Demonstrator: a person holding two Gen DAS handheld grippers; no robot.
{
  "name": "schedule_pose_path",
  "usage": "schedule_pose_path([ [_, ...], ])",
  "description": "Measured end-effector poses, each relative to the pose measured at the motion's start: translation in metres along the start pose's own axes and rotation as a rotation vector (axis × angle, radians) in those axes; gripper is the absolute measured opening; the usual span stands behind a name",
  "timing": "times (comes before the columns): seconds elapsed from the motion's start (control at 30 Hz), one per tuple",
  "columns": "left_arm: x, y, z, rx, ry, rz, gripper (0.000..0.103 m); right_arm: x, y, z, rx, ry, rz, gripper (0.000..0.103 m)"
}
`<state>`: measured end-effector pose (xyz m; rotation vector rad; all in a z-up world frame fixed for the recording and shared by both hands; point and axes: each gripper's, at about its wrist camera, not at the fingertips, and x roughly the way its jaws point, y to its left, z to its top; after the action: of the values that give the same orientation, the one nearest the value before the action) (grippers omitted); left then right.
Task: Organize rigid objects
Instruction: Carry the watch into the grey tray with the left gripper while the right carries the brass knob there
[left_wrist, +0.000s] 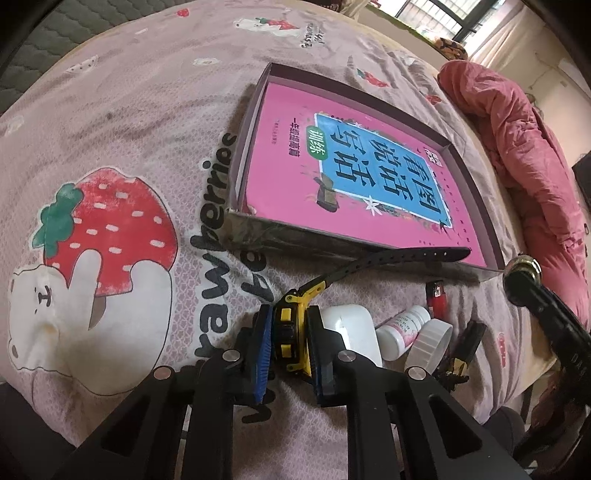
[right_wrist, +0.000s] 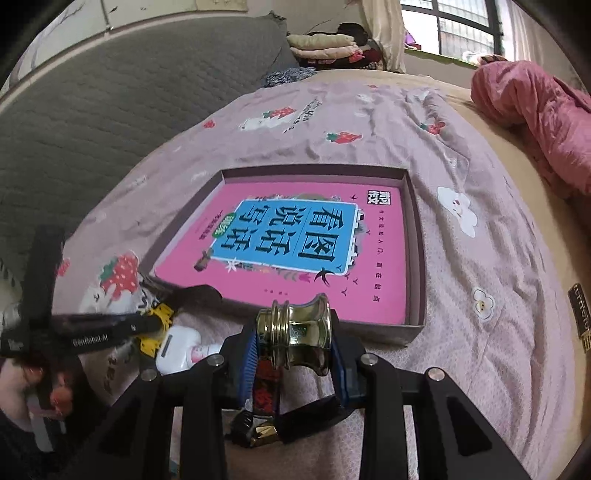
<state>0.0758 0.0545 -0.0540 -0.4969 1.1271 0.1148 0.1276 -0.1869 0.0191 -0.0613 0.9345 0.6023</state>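
1. Bedspread (left_wrist: 155, 122): wide bare cloth lies left of the shallow box (left_wrist: 255, 107); the bed's right edge runs beside a pink quilt (left_wrist: 517, 147).
2. Shallow box: open-topped, near wall facing the grippers; inside it a pink book (left_wrist: 295, 177) lies flat and fills most of the floor.
3. Left gripper (left_wrist: 290, 347): pads closed on the yellow-and-black watch (left_wrist: 288, 332), gripped by its case just short of the box's near wall. The watch's long axis runs along its black strap (left_wrist: 406, 256), which extends up and right over the wall's rim.
4. Loose items right of the watch: white case (left_wrist: 354, 328), small bottle (left_wrist: 402, 326), white cap (left_wrist: 430, 343), red lighter (left_wrist: 436, 299).
5. Right gripper (right_wrist: 295, 345): fingers clamp a brass knob-like piece (right_wrist: 299, 328), axis lying crosswise, just before the box's near wall.
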Motion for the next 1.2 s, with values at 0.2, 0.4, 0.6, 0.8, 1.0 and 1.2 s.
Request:
schedule_pose_path([
  [0.2, -0.009, 0.001, -0.001, -0.004, -0.015, -0.005, 0.017, -0.004, -0.001, 0.008, 0.024, -0.029, 0.013, 0.034],
  [0.4, -0.026, -0.002, 0.010, -0.018, -0.047, -0.040, 0.017, -0.005, -0.003, 0.020, 0.042, -0.046, 0.020, 0.034],
  [0.6, -0.045, -0.013, 0.033, -0.005, -0.116, -0.037, 0.017, 0.002, -0.004, 0.030, 0.029, -0.050, -0.004, 0.034],
  [0.8, -0.046, -0.014, 0.061, -0.026, -0.150, -0.012, 0.017, 0.006, -0.009, 0.035, 0.052, -0.066, -0.020, 0.034],
  [1.0, -0.035, -0.033, 0.082, 0.036, -0.187, 0.064, 0.017, 0.014, -0.017, 0.038, 0.073, -0.056, -0.061, 0.034],
  [1.2, -0.011, -0.052, 0.091, 0.140, -0.196, 0.139, 0.017, 0.039, -0.030, 0.035, 0.101, 0.025, -0.122, 0.034],
])
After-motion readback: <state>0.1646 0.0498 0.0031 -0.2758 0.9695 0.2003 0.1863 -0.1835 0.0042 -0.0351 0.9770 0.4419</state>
